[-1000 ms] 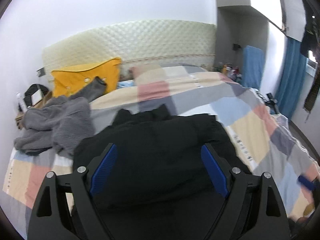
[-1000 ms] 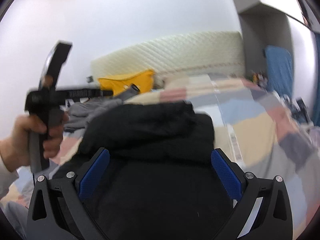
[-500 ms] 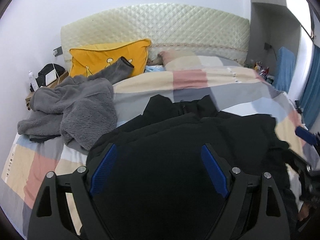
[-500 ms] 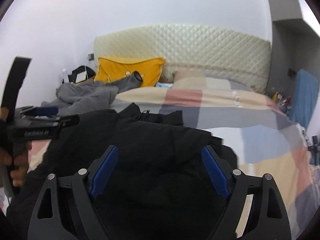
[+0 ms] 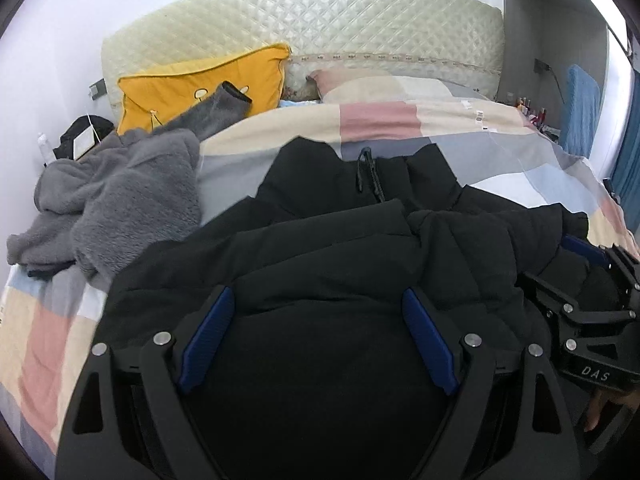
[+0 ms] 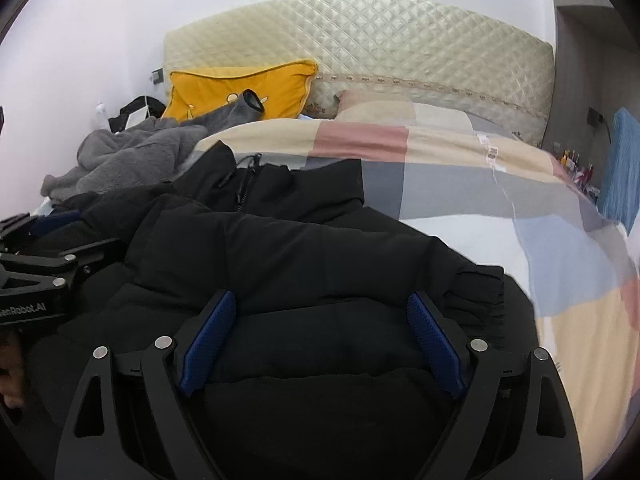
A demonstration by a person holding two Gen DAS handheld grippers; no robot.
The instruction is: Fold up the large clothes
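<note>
A black puffer jacket (image 5: 360,240) (image 6: 300,248) lies on the patchwork bed cover (image 5: 400,120), its zipped collar (image 5: 368,172) toward the headboard and a thick layer folded up over its body. My left gripper (image 5: 318,294) stands wide, and the bulky fold fills the gap and touches both blue pads. My right gripper (image 6: 320,298) holds the same fold further right; its jaws are opening slightly, with padded fabric still against both pads. Each gripper shows at the edge of the other's view, with a person's fingers on the handle.
A grey fleece garment (image 5: 120,200) (image 6: 132,156) is heaped left of the jacket, one sleeve resting on a yellow pillow (image 5: 192,80). The quilted headboard (image 5: 320,20) closes the far end. A nightstand with a bag (image 5: 80,136) stands far left, and blue fabric (image 5: 580,108) hangs at right.
Both grippers have come forward and down toward the bed, carrying the jacket's fold up over its body. The right jaws stand narrower than a second ago.
</note>
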